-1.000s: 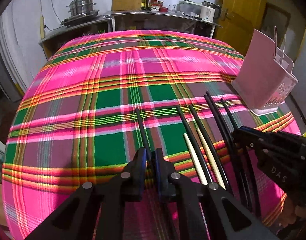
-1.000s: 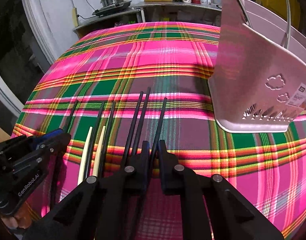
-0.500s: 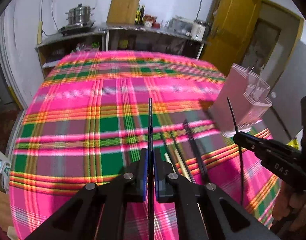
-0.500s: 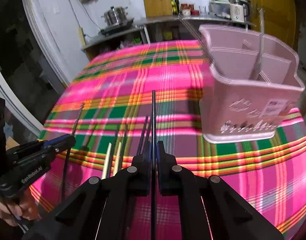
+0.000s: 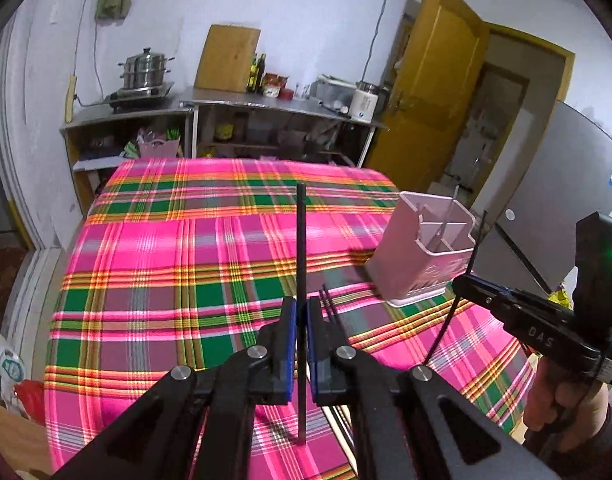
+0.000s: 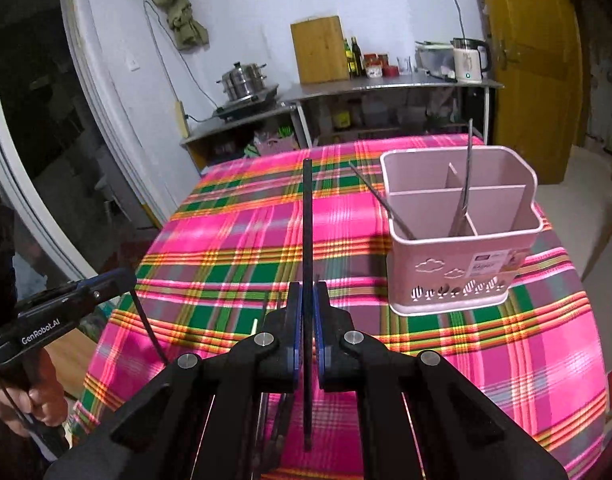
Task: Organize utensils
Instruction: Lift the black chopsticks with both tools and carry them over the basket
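Note:
My left gripper (image 5: 301,312) is shut on a black chopstick (image 5: 301,240) that stands up between its blue pads, high above the plaid cloth. My right gripper (image 6: 307,296) is shut on another black chopstick (image 6: 308,216), held the same way. Each gripper shows in the other's view: the right one (image 5: 464,280) at right, the left one (image 6: 125,278) at left, each with its stick hanging below. A pink divided utensil holder (image 6: 458,264) stands on the table right of centre, with thin metal utensils (image 6: 464,184) in it. More chopsticks (image 6: 273,420) lie on the cloth under my right gripper, mostly hidden.
The table (image 5: 165,260) wears a pink, green and yellow plaid cloth. Behind it stand steel shelves (image 5: 265,104) with a steamer pot (image 5: 145,66), bottles, a cutting board and a kettle. A yellow door (image 5: 438,80) is open at the back right. A person's hand (image 6: 29,396) grips the left tool.
Both grippers closed on one black chopstick each and rose well above the table, tilting up. The remaining chopsticks stayed on the cloth, and the holder now appears farther below.

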`<state>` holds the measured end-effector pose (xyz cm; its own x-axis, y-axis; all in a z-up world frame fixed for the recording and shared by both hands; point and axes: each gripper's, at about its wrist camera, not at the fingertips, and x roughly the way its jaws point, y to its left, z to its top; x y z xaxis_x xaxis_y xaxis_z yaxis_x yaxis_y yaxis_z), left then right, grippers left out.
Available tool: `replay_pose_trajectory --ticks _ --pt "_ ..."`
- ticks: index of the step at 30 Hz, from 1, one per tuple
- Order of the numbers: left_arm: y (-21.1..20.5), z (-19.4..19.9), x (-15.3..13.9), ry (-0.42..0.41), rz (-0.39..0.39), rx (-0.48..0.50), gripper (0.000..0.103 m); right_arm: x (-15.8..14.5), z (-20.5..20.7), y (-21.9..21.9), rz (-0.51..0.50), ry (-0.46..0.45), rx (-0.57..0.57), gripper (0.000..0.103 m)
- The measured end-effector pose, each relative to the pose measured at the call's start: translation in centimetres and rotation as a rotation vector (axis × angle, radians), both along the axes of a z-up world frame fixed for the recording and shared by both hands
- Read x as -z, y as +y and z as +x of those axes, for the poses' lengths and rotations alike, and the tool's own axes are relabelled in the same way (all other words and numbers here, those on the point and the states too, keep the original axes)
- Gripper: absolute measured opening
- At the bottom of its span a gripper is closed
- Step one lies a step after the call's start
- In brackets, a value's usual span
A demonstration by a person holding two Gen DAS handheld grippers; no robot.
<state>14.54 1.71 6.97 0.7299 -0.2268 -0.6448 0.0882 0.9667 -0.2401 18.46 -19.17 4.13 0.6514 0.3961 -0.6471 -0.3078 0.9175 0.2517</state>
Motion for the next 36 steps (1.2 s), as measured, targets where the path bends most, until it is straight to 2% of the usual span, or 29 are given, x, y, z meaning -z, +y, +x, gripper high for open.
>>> replay_pose_trajectory --ticks 12,28,36 --pt "-1.0 -1.0 -3.6 -0.062 -0.043 0.025 0.005 -2.5 -1.6 -1.3 0.021 -0.060 0.021 0.005" --pt "-4.9 0.6 -1.7 0.004 -0.101 0.114 0.005 -2.3 -3.0 -3.7 0.023 -0.053 0.058 0.005" --pt "-7.7 3.6 -2.5 0.006 -0.106 0.167 0.005 -2.7 -2.4 -5.9 0.026 -0.051 0.109 0.005"
